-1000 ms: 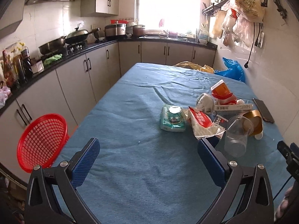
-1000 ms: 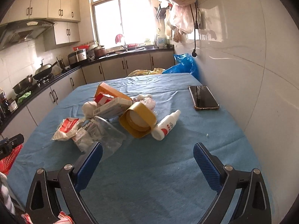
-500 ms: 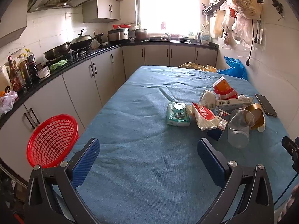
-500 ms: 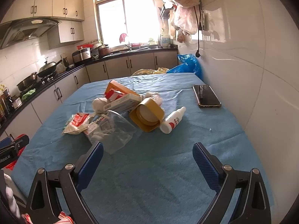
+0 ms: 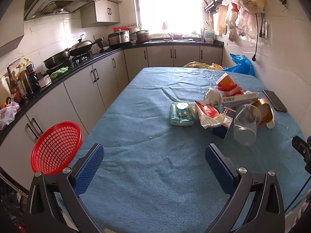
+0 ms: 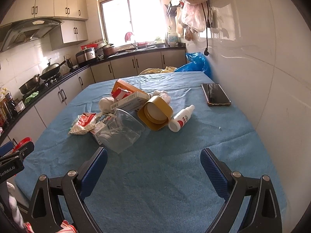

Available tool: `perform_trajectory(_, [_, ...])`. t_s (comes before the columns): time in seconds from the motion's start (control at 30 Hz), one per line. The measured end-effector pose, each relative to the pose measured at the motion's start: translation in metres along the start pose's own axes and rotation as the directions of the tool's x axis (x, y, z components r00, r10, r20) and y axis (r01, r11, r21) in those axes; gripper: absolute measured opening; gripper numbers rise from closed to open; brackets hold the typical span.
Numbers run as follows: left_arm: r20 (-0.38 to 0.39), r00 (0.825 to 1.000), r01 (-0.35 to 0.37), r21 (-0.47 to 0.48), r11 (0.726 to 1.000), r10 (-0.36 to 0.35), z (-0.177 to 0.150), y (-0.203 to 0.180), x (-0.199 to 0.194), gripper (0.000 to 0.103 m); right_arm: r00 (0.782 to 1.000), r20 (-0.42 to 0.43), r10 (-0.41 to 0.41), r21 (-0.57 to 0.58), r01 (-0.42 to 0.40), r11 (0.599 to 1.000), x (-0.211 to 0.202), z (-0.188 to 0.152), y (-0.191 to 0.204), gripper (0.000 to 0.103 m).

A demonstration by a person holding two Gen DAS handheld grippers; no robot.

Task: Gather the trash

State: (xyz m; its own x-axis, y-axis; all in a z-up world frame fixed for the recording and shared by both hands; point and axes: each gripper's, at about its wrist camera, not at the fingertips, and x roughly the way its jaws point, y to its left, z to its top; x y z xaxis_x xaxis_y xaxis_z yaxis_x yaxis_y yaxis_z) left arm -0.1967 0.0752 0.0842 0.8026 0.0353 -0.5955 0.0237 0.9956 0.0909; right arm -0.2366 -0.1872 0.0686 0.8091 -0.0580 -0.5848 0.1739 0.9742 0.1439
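A pile of trash lies on the blue table: a clear plastic cup (image 5: 245, 125) on its side, a green wipes pack (image 5: 181, 114), a red-and-white wrapper (image 5: 209, 114), a gold tin (image 6: 155, 113), a white spray bottle (image 6: 181, 118), a long white box (image 6: 130, 101), an orange carton (image 6: 124, 86). A red mesh basket (image 5: 56, 147) stands off the table's left edge. My left gripper (image 5: 154, 167) is open and empty over the near table. My right gripper (image 6: 153, 169) is open and empty, just short of the cup (image 6: 122, 130).
A phone (image 6: 215, 94) lies near the right wall. The blue table cloth (image 5: 147, 155) runs to kitchen cabinets (image 5: 93, 81) on the left. Blue and yellow bags (image 5: 240, 65) sit beyond the far end. Bags hang on the wall (image 6: 191, 3).
Both grippers have pulled back and risen a little, so the trash pile looks slightly farther away. Both stay open. Nothing on the table has moved.
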Motion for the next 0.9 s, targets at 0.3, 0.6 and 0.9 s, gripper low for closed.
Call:
perform_trajectory(0.3, [-0.059, 0.998, 0.023, 0.007, 1.0, -0.023, -0.002, -0.009, 0.02, 0.103, 0.999, -0.044, 0.009, 0.027, -0.008, 1.0, 0.018, -0.001, -0.01, 0.099])
perform_trajectory(0.6, [-0.141, 0.988, 0.069, -0.006, 0.998, -0.069, 0.002, -0.014, 0.052, 0.103, 0.995, -0.095, 0.009, 0.054, -0.003, 0.999, 0.044, 0.003, -0.025, 0.099])
perform_trajectory(0.9, [-0.231, 0.93, 0.264, -0.115, 0.958, -0.284, 0.034, -0.008, 0.091, 0.103, 0.991, -0.134, 0.027, 0.067, -0.018, 0.998, 0.074, 0.029, -0.046, 0.099])
